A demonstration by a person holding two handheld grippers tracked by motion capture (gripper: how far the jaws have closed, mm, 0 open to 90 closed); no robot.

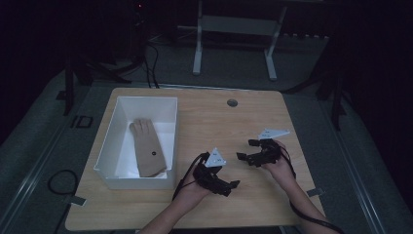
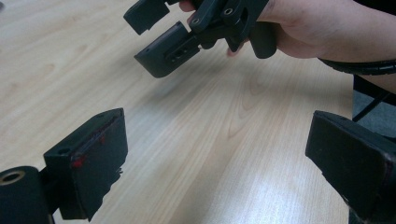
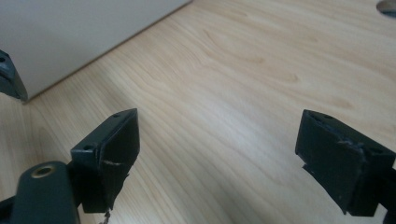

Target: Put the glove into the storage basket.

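At the left of the wooden bench (image 1: 243,122) stands a white box (image 1: 109,141), open on top, its long sides running away from the person. Inside it lies a tan glove (image 1: 147,148), flat on the floor of the box, its long axis along the box's length: the fingers point to the far end and slightly left, the cuff lies toward the near wall. A small dark dot shows on the back of the glove.

Just right of the box's near corner, the left hand (image 1: 192,187) comes in from the bottom edge, forearm slanting up and to the right. It holds the left tongs (image 1: 233,187) low over the bench, pointing right and a little toward the person, grey three-cornered plate on top. In the left gripper view (image 2: 215,158) the jaws stand wide apart with bare bench between them; they hold nothing.

Farther right, the right hand (image 1: 277,165) reaches in from the lower right, wrist bent inward, a cable trailing back along the forearm. Its right tongs (image 1: 246,149) point left, toward the box, just above the bench. In the right gripper view (image 3: 217,154) the jaws are also spread wide and empty, with the box's white wall (image 3: 70,37) ahead at the upper left. The two tongs are near each other but apart.

A small round metal grommet (image 1: 232,103) sits in the bench near its far edge.
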